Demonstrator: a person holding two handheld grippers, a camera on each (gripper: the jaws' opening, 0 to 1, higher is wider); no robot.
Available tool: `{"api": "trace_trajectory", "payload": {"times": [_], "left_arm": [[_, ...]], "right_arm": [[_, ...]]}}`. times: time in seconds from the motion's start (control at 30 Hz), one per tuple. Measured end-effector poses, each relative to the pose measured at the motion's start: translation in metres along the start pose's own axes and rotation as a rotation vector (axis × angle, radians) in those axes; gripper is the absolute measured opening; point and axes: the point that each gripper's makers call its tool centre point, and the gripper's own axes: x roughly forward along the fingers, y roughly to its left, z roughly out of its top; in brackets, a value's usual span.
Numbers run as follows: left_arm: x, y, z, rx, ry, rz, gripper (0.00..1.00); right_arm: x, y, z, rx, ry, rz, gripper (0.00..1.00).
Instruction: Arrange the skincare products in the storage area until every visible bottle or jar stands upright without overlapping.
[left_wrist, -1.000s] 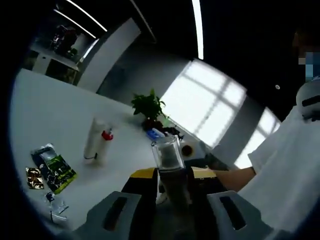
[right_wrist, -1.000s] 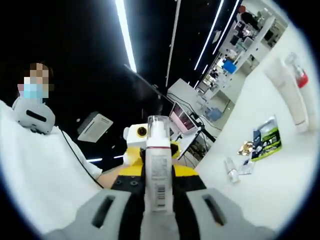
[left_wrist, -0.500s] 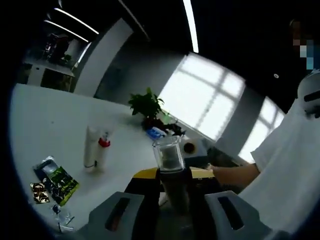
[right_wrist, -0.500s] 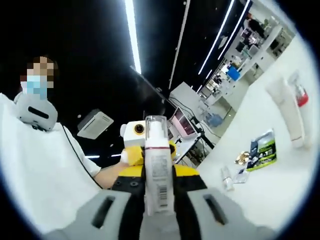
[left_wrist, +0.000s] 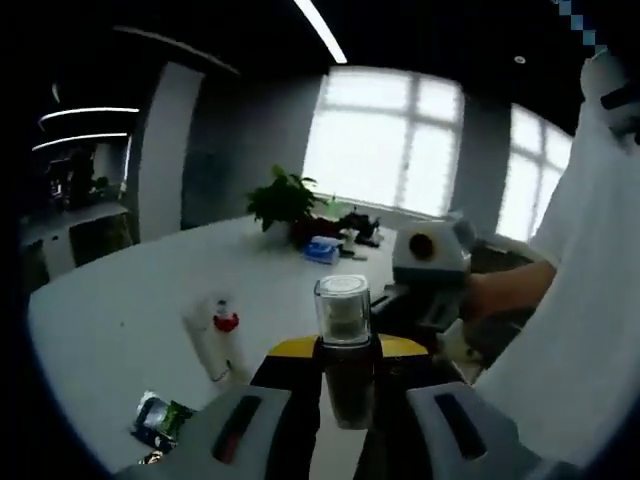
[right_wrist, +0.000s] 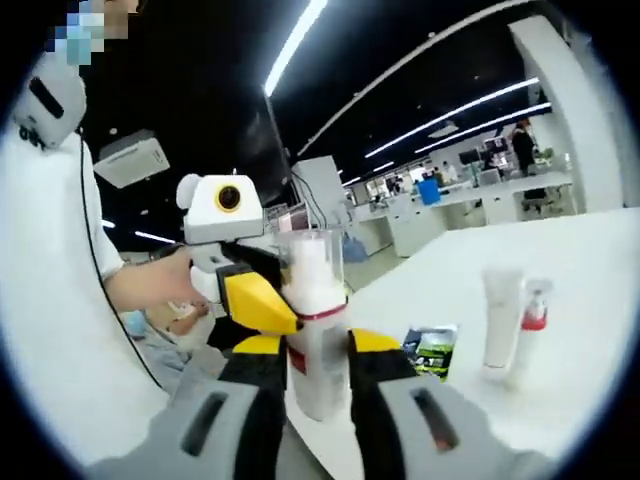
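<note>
My left gripper (left_wrist: 345, 352) is shut on a dark bottle with a clear cap (left_wrist: 342, 322), held upright above the white table (left_wrist: 120, 320). My right gripper (right_wrist: 318, 345) is shut on a white bottle with a clear cap and red band (right_wrist: 314, 310). In the left gripper view the right gripper (left_wrist: 430, 262) comes in close at the right, in a person's hand. In the right gripper view the left gripper (right_wrist: 240, 265) sits just left of the white bottle. A white tube (right_wrist: 497, 318) and a red-capped spray bottle (right_wrist: 530, 332) are on the table; they appear again as the tube (left_wrist: 205, 338) and spray bottle (left_wrist: 228, 330).
A green sachet (right_wrist: 432, 348) lies on the table near the tube, seen again as the sachet (left_wrist: 160, 420). A potted plant (left_wrist: 285, 200) and a blue item (left_wrist: 322, 250) sit at the table's far side by the windows. A person in a white shirt (left_wrist: 580, 280) stands close.
Both views have swung so the table now lies lower and more level. The two grippers have come closer together, each now showing in the other's view. Both bottles stay gripped.
</note>
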Motion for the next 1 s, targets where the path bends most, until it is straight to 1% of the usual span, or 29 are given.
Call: {"api": "trace_trajectory", "payload": {"times": [0.03, 0.07, 0.1, 0.17, 0.27, 0.3, 0.47, 0.6, 0.7, 0.77, 0.87, 1.0], "left_arm": [[0.001, 0.001, 0.0, 0.024, 0.001, -0.009, 0.16], [0.002, 0.002, 0.001, 0.021, -0.002, -0.015, 0.16], [0.002, 0.004, 0.001, 0.022, -0.008, -0.026, 0.16], [0.002, 0.005, 0.002, 0.035, -0.017, -0.044, 0.16], [0.004, 0.009, 0.001, 0.04, -0.017, -0.063, 0.16], [0.005, 0.011, 0.0, 0.043, -0.016, -0.067, 0.16], [0.01, 0.018, -0.006, 0.062, 0.009, -0.082, 0.16], [0.016, 0.026, -0.016, 0.067, 0.039, -0.082, 0.16], [0.02, 0.03, -0.022, 0.076, 0.048, -0.076, 0.16], [0.024, 0.033, -0.026, 0.069, 0.05, -0.069, 0.17], [0.03, 0.039, -0.034, 0.058, 0.058, -0.062, 0.17], [0.038, 0.045, -0.05, 0.051, 0.094, -0.056, 0.17]], "right_arm": [[0.0, -0.001, 0.0, -0.016, 0.002, -0.021, 0.23], [0.001, -0.004, 0.001, -0.029, 0.005, -0.05, 0.23], [0.001, -0.004, 0.001, -0.031, 0.002, -0.062, 0.23], [0.001, -0.008, 0.002, -0.065, 0.001, -0.102, 0.23], [0.003, -0.011, 0.0, -0.063, 0.008, -0.136, 0.23], [0.004, -0.014, -0.001, -0.065, 0.014, -0.158, 0.23], [0.008, -0.024, -0.008, -0.083, 0.044, -0.216, 0.23], [0.011, -0.032, -0.016, -0.101, 0.073, -0.254, 0.22], [0.013, -0.039, -0.022, -0.114, 0.086, -0.282, 0.22], [0.014, -0.044, -0.028, -0.108, 0.094, -0.303, 0.22], [0.016, -0.053, -0.039, -0.114, 0.12, -0.336, 0.22], [0.018, -0.062, -0.056, -0.111, 0.164, -0.35, 0.22]]}}
